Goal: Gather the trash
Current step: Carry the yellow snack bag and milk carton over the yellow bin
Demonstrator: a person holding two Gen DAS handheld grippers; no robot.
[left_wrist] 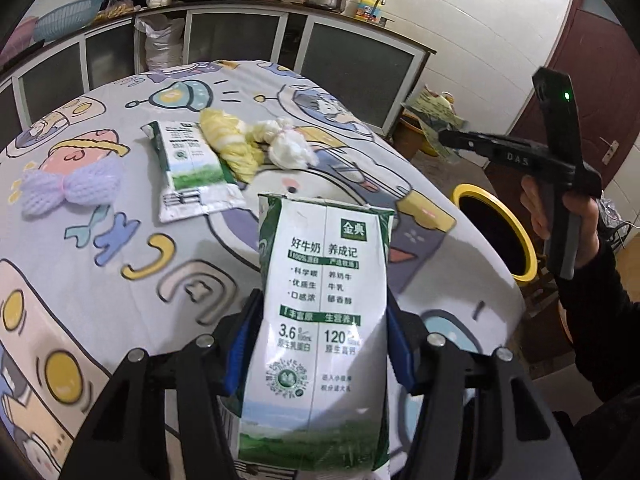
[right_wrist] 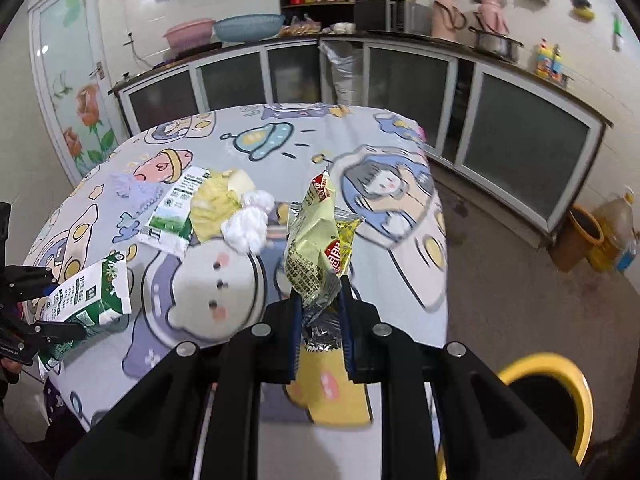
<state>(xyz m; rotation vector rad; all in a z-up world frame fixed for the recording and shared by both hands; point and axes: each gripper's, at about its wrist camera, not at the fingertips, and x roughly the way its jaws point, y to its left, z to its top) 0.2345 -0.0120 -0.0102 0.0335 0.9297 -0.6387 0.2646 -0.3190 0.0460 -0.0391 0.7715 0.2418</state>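
My left gripper (left_wrist: 322, 312) is shut on a white and green milk carton (left_wrist: 324, 320), held upright above the table; the same milk carton (right_wrist: 86, 300) shows at the left of the right wrist view. My right gripper (right_wrist: 322, 296) is shut on a crumpled yellow-green snack wrapper (right_wrist: 316, 244), lifted clear of the table; the right gripper (left_wrist: 448, 138) with the wrapper (left_wrist: 430, 118) appears at the right of the left wrist view. On the table lie a flattened milk carton (left_wrist: 188, 168), a yellow wrapper (left_wrist: 230, 146), a white wad (left_wrist: 288, 146) and a purple foam net (left_wrist: 68, 188).
A round table under a cartoon-print cloth (left_wrist: 120, 264) fills both views. A yellow-rimmed bin (left_wrist: 496, 232) stands on the floor past the table's right edge; the yellow-rimmed bin (right_wrist: 548, 396) also shows at lower right. Kitchen cabinets (right_wrist: 400, 76) run along the back wall.
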